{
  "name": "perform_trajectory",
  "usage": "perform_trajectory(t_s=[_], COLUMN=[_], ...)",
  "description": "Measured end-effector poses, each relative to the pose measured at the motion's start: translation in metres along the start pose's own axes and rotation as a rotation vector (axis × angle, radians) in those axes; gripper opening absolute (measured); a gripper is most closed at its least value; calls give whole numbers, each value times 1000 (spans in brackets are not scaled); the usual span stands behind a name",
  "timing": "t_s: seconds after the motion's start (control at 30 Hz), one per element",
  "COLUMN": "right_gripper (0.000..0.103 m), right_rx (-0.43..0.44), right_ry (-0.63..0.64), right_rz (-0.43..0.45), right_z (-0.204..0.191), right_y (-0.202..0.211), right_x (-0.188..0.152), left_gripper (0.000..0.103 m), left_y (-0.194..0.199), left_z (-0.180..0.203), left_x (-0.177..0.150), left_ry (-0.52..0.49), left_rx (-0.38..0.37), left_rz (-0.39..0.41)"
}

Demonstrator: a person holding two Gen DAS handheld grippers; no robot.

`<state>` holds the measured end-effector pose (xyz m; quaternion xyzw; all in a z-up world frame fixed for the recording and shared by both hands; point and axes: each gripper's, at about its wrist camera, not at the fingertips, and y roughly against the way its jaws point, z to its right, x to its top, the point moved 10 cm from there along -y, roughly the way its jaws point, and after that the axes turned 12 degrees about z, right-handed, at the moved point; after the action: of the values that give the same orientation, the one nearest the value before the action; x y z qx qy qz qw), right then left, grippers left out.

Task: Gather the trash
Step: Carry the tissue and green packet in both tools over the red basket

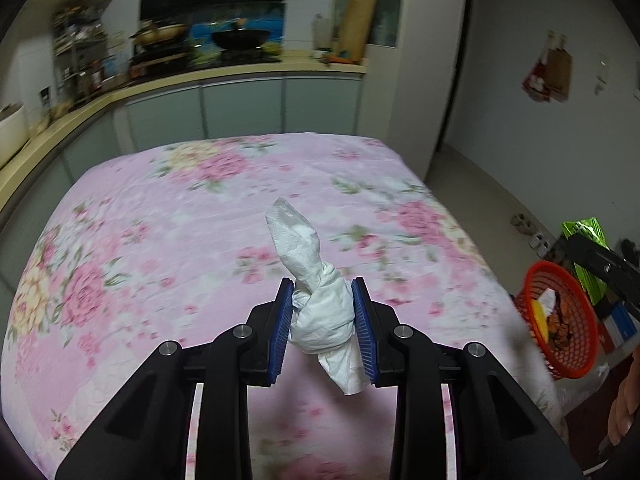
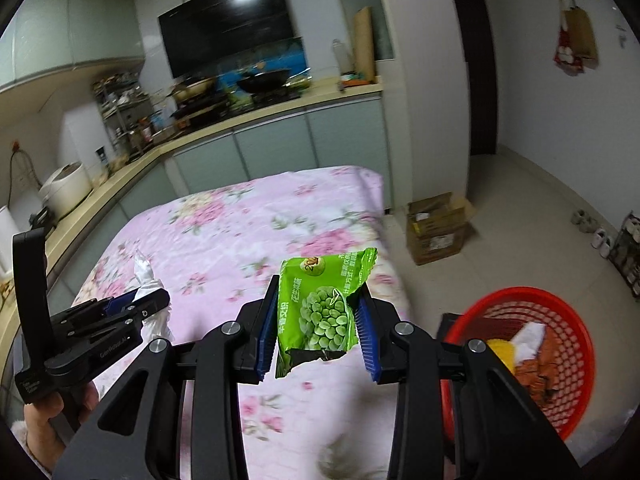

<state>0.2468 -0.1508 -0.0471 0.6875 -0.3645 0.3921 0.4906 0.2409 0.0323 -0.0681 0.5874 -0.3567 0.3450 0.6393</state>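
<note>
Both pieces are lifted but not binned: the left tool (image 1: 323, 308) clamps a twisted white tissue wad (image 1: 316, 280) and the right tool (image 2: 318, 320) clamps a green snack wrapper (image 2: 324, 312), while the red mesh plastic basket (image 2: 560, 304) at lower right already holds scraps.

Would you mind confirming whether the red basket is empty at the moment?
No, the red basket already holds several pieces of trash, including something yellow, something white and brown scraps.

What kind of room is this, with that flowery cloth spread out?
Most likely a home kitchen: a black range hood hangs over a wok on the stove, and a counter with cabinets runs along the wall. The floral cloth seems to cover a table.
</note>
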Motion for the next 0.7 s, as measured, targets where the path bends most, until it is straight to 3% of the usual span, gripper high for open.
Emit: perform_trajectory(t_s=[0.7], right_gripper=[34], right_rx=[-279], right_ry=[-128], right_rz=[29], right_z=[143], right_y=[64], right_x=[-11], left_gripper=[29], left_y=[-14], left_z=[186], left_x=[-6], left_ry=[-151], left_rx=[-325], left_rz=[-49])
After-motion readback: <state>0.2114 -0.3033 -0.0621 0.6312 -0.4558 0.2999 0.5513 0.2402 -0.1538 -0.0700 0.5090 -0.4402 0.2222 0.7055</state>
